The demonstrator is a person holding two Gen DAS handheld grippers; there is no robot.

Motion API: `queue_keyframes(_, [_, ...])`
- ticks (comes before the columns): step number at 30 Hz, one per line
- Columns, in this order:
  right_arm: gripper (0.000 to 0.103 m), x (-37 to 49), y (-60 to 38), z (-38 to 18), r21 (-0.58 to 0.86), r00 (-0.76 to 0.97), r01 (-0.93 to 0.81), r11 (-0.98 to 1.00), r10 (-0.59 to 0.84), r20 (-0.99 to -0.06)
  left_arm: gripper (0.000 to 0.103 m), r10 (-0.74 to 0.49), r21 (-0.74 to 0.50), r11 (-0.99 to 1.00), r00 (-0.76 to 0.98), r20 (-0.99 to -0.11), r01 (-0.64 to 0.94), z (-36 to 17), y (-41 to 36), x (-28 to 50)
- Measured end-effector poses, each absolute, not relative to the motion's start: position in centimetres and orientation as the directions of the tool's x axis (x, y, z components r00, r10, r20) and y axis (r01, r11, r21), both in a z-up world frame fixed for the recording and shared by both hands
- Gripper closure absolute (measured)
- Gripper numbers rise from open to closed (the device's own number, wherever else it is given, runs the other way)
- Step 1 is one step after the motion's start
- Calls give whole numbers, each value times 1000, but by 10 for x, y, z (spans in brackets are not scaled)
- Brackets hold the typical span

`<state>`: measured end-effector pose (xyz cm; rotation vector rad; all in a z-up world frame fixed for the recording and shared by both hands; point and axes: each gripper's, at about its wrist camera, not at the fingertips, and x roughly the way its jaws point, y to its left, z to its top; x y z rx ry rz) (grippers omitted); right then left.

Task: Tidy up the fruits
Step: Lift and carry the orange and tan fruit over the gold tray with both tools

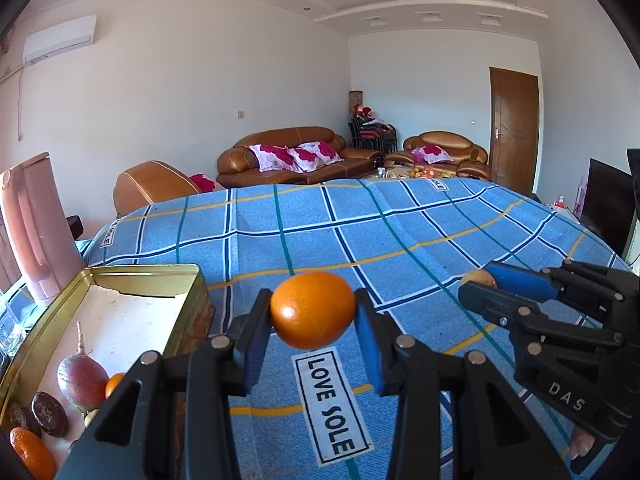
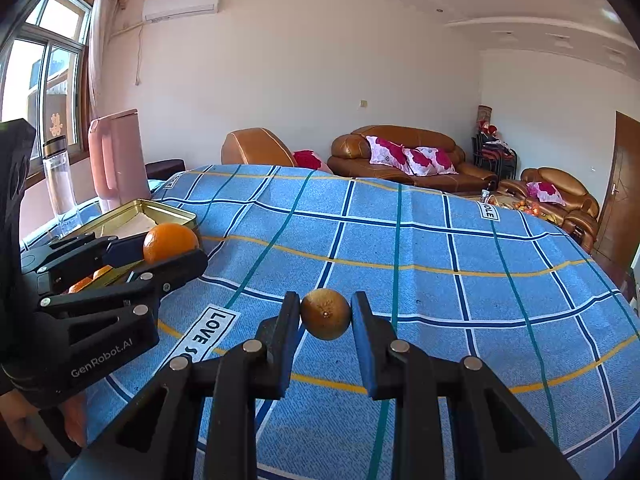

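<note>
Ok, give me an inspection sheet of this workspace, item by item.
Surface: blue checked cloth covering the table.
Job's things: gold metal tin, open, holding a reddish round root, small oranges and dark brown discs.
Clutter: pink plastic jug; clear bottle.
Grippers: left gripper shut on a bright orange fruit; right gripper shut on a small brownish-orange fruit; both held above the cloth.
Cables: nothing seen on the table.
Surroundings: brown leather sofas, wooden door, wall air conditioner.
</note>
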<state>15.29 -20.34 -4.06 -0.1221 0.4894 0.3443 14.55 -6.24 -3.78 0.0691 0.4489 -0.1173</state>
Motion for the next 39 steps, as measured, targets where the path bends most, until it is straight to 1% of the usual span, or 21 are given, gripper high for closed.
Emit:
queue_keyframes(18, [75, 125, -180, -40, -32, 814, -398, 917, 337, -473, 61, -93, 23, 994, 912, -398, 111, -35, -38, 119])
queue_keyframes(39, [75, 113, -137, -39, -50, 786, -479, 876, 403, -469, 61, -52, -2, 999, 932, -359, 54, -26, 9, 88])
